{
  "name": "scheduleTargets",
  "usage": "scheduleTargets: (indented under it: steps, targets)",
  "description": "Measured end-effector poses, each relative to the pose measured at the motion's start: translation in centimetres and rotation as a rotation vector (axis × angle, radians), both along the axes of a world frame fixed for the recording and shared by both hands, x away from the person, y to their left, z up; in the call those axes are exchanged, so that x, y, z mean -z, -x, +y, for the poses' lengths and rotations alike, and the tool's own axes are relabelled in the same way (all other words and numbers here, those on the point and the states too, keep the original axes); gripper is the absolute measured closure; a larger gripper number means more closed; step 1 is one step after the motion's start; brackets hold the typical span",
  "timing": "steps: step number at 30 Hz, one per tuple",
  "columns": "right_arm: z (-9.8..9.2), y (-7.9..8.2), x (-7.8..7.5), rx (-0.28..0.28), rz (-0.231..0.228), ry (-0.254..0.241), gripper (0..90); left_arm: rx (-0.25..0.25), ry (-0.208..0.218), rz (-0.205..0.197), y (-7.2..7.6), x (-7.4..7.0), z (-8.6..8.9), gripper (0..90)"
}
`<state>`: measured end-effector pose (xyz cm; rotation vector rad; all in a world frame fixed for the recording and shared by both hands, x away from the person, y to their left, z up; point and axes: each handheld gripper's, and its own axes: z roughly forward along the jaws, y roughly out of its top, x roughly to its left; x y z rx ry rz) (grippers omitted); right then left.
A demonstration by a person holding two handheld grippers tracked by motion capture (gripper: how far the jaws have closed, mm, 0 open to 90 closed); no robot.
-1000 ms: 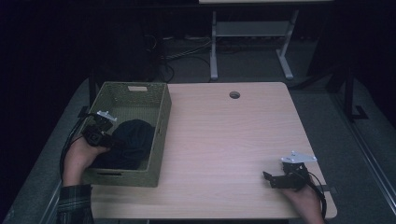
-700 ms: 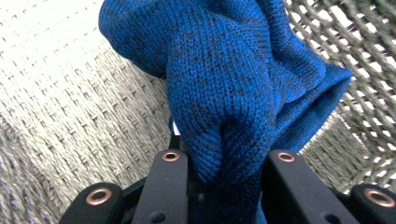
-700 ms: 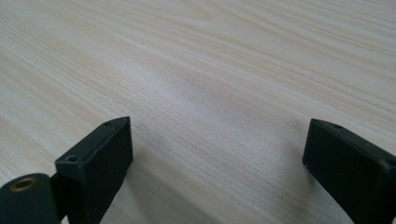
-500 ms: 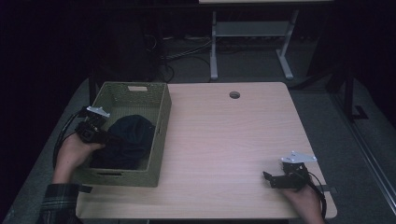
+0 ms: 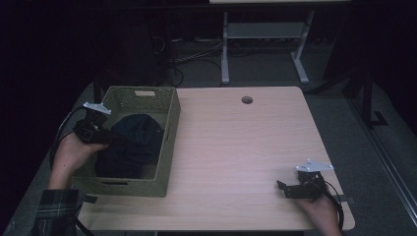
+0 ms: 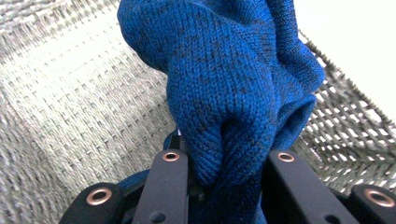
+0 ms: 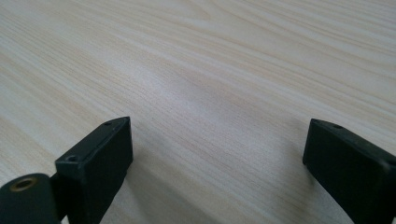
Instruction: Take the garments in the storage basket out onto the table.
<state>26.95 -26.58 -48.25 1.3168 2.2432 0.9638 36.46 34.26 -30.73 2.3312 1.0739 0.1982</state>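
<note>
Where the left gripper (image 6: 224, 172) hangs over the basket (image 5: 169, 142), blue knit garment (image 6: 233, 93) pinched between its jaws.

table (image 5: 236, 147): light wood, round cable hole (image 5: 247, 100) nr far edge
floor (image 5: 344, 118): grey carpet, dark surrounds
frame (image 5: 260, 44): white metal stand w/ shelf, behind table, 2 legs on floor
cables (image 5: 182, 56): black tangle on floor, left of stand
bg: mostly dark, detail unreadable
</note>
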Motion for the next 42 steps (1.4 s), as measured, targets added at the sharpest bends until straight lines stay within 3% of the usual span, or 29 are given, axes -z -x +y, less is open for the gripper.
scheduleTargets:
  steps: [8,19,26,42]
  targets:
    - [0.0,0.0,0.0,0.000,0.000,0.000,8.0,0.001,-0.033,-0.034,0.3,-2.4,-0.1,75.9]
    - [0.0,0.0,0.0,-0.001,0.001,-0.002,8.0,-0.008,-0.046,-0.076,0.7,-5.8,-0.2,75.9]
    - [0.0,0.0,0.0,0.000,0.000,-0.002,8.1,0.006,-0.031,-0.103,0.8,-7.5,-0.4,75.9]
    - [0.0,0.0,0.0,0.000,0.000,-0.002,8.1,0.028,0.010,-0.139,0.9,-9.7,-2.0,76.2]
